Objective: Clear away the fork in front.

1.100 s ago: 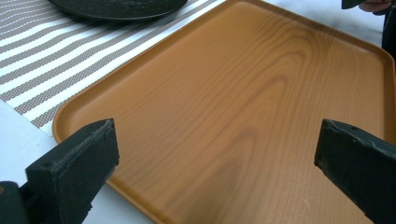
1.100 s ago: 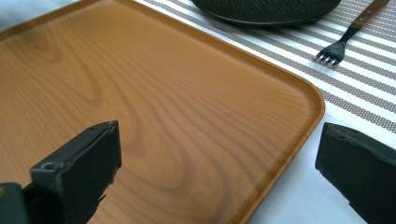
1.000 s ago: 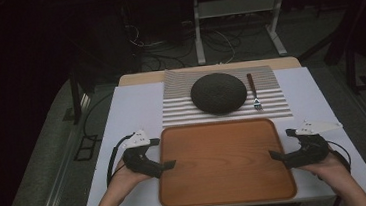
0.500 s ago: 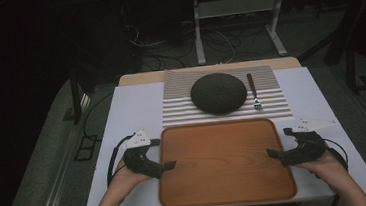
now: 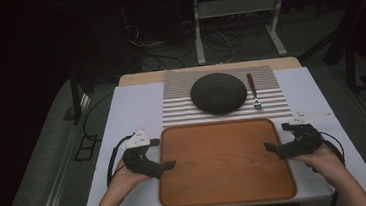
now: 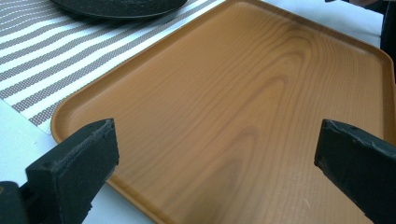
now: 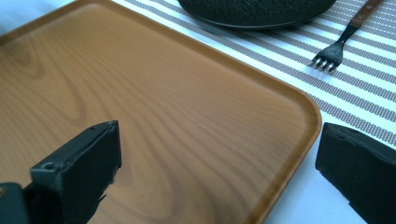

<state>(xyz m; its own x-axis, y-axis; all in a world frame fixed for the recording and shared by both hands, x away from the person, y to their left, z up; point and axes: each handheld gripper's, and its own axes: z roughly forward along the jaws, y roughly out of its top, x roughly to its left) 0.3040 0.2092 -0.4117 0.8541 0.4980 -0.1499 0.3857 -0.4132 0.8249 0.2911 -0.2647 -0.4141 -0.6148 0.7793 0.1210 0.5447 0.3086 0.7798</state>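
In the left gripper view the dark plate (image 6: pixel 119 5) is cut off by the top edge, and the wooden tray (image 6: pixel 243 107) runs off the bottom. In the right gripper view the fork (image 7: pixel 348 35) loses its handle end at the upper right corner. The high view's bottom edge cuts both forearms.

— Any lettering, label, brand or number to read here?
— None that can be read. The wooden tray (image 5: pixel 225 164) bears grain alone, the striped mat (image 5: pixel 181 108) plain bands, the dark plate (image 5: pixel 219 93) a bare surface.
— And the fork (image 7: pixel 337 44), or the gripper plates?
— The fork handle carries rivets, no mark. The grey plate on the left gripper (image 5: pixel 169 165) and on the right gripper (image 5: pixel 270 148) shows small specks, too small to make out
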